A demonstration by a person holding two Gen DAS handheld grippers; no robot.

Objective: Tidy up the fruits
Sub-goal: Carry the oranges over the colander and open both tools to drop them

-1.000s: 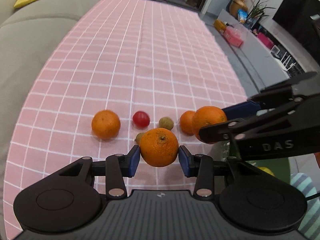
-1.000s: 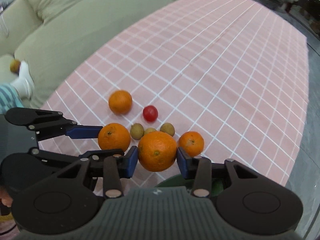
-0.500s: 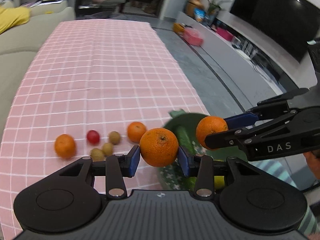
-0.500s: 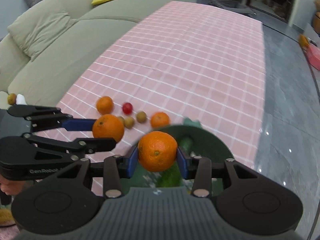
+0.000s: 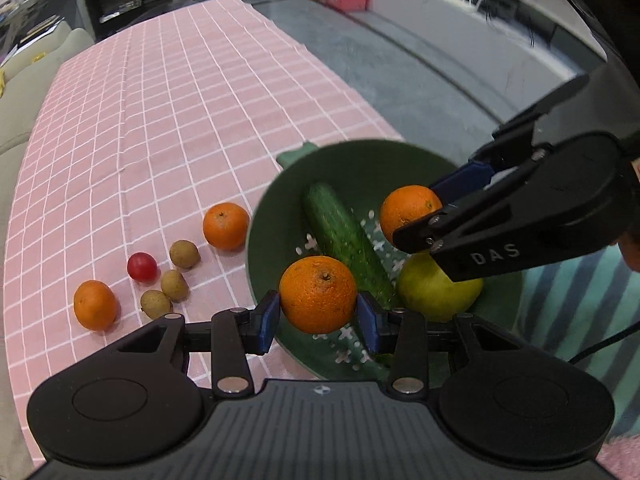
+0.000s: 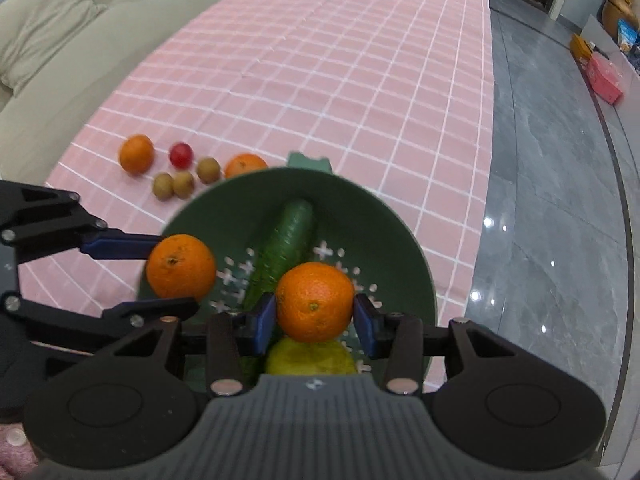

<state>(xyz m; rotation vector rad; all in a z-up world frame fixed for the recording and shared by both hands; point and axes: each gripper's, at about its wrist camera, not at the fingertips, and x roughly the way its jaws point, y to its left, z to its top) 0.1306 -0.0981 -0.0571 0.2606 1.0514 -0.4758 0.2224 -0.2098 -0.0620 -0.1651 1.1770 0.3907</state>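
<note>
Step in hand: dropping 2 oranges into the dark green round plastic colander bowl (image 5: 352, 160), which sits at the surface's near right corner, partly past the edge of the pink white-checked tablecloth (image 5: 180, 92).

Left gripper (image 5: 318, 316): jaws narrowed onto a round orange with a stem dimple (image 5: 318, 294), blue pads pressed on both sides. It hangs over the bowl's near-left rim, not fully over the middle.

Right gripper (image 6: 314, 316): jaws clamped likewise on a 2nd round orange (image 6: 315, 301), held above the bowl interior, over a yellow-green pear-like fruit (image 6: 310, 354).

Already in the bowl: long dark green cucumber (image 5: 346, 236) lying diagonally, plus the pear-like fruit.

Not yet collected, on the cloth left of the bowl:
- small orange just beside the bowl rim (image 5: 225, 226)
- small orange further left (image 5: 95, 305)
- red cherry tomato (image 5: 141, 267)
- 3 small brown longan-like fruits (image 5: 174, 285), close together

Next move, as I judge it: left gripper needs to shift a bit right/forward so its orange clears the rim; lower both, then open the jaws. Right orange would prob. land on the pear-like fruit and roll, so aim for a bare spot, e.g. beside the cucumber. Release low to avoid bounce-out. After that, approx. 6 items left to fetch.
</note>
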